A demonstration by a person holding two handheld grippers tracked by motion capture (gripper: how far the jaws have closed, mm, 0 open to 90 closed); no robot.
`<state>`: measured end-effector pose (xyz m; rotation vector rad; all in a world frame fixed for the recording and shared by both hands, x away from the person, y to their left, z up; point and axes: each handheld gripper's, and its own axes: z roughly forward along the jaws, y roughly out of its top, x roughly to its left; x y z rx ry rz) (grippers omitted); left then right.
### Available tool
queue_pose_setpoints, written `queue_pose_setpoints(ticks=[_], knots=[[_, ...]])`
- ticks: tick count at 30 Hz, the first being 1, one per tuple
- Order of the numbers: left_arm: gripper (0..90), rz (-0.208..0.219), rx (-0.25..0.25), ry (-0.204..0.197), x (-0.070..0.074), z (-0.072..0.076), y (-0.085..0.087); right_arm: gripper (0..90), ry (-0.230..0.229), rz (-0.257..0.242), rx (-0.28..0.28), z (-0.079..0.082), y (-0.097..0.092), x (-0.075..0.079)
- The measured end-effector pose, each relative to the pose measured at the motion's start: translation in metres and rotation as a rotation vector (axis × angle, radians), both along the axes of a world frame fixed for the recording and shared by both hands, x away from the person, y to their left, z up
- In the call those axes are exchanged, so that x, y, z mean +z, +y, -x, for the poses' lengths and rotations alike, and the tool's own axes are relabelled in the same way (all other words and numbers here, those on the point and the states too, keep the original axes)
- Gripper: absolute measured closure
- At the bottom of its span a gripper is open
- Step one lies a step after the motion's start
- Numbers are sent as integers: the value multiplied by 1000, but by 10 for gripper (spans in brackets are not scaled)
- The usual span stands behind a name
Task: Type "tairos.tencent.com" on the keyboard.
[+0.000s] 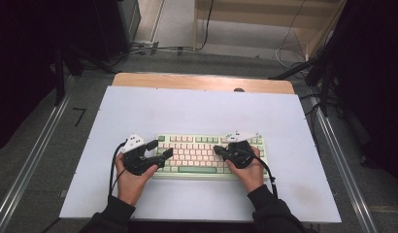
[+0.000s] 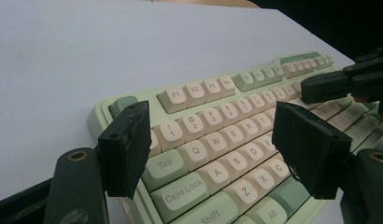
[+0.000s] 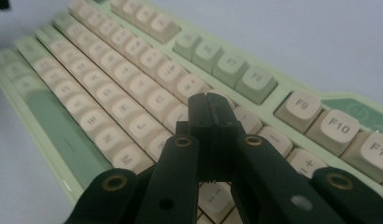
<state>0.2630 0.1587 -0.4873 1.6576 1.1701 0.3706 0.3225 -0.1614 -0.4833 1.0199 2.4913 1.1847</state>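
A white desk (image 1: 197,111) is carrying the work, and a pale green keyboard (image 1: 197,167) with cream keycaps is lying on it toward six o'clock, squarely in front of the person so both hands can reach its rows. The left hand-held gripper (image 1: 163,148) is hovering over the keyboard's nine o'clock end, jaws standing wide apart with nothing between them; in the left gripper view they are framing the Tab and Q keys (image 2: 180,158), probably lining up on that corner. The right hand-held gripper (image 3: 210,109) is sitting over the three o'clock half with its jaws pressed together on nothing, forming a single blunt tip angled down at the number row, apparently so it can press one key.
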Motion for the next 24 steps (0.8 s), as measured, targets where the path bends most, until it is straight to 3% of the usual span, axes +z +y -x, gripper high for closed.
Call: queue_pose_setpoints(ticks=[4,6,10,14,17,22,24], knots=[[288,-3,-3,4,-1,0,0,809,-40,-75,-16,3,-8,10],[290,-1,-3,1,0,0,-1,722,-55,-98,-35,2,-11,13],[294,-2,-9,2,0,0,-1,603,-62,-123,-77,1,-17,14],[322,-2,-14,1,0,0,-2,573,-58,-124,-92,0,-19,14],[457,-1,-40,0,0,1,-2,565,-58,-122,-96,0,-19,14],[859,-13,-103,13,1,3,-6,566,-60,-121,-92,0,-18,13],[900,-14,-121,17,3,3,-8,567,-60,-122,-93,0,-18,13]])
